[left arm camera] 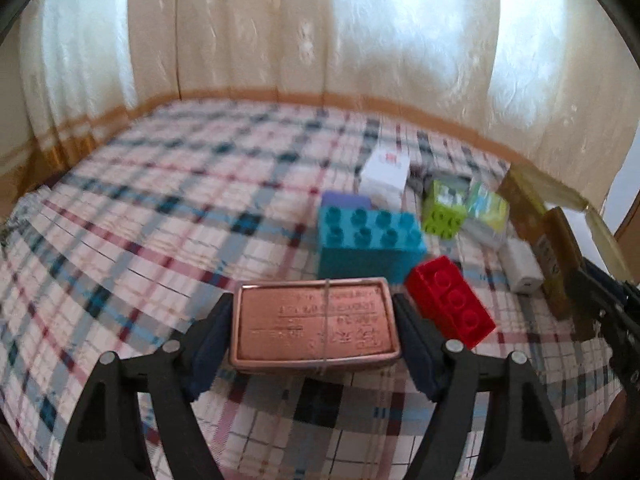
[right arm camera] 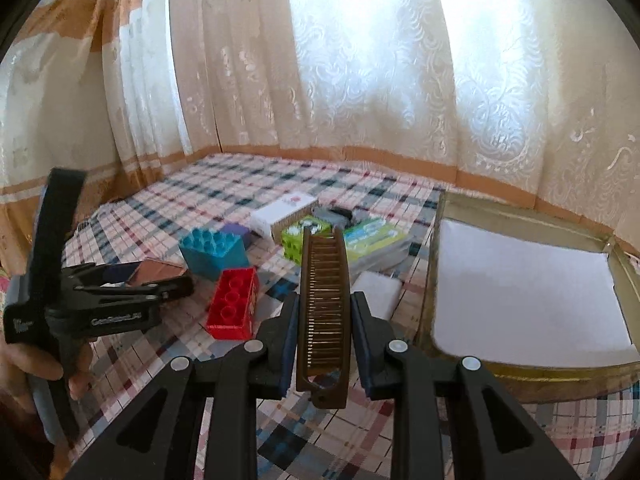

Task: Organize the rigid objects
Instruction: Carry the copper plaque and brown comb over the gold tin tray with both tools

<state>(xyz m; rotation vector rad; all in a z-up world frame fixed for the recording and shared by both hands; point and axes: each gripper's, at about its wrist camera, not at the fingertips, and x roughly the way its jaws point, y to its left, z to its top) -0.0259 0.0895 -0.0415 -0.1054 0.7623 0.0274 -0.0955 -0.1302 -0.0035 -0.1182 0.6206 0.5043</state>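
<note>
My left gripper [left arm camera: 316, 328] is shut on a flat copper-pink tin [left arm camera: 316, 330] with raised lettering and holds it above the plaid cloth; gripper and tin also show in the right wrist view [right arm camera: 154, 270]. My right gripper [right arm camera: 325, 328] is shut on a brown folding comb [right arm camera: 324, 304], held lengthwise above the cloth. A red brick [left arm camera: 450, 306] [right arm camera: 234, 304] and a teal brick [left arm camera: 366, 242] [right arm camera: 212, 250] lie just ahead. A shallow gold box [right arm camera: 428, 272] lined with white paper sits to the right of the comb.
Behind the bricks lie a white carton [right arm camera: 284, 214], a green cube [right arm camera: 304, 238], a green-and-white pack [right arm camera: 374, 238], a purple block [right arm camera: 236, 232] and a white charger [right arm camera: 378, 290]. Curtains hang around the plaid-covered surface [right arm camera: 224, 184]. A hand holds the left gripper at the left edge.
</note>
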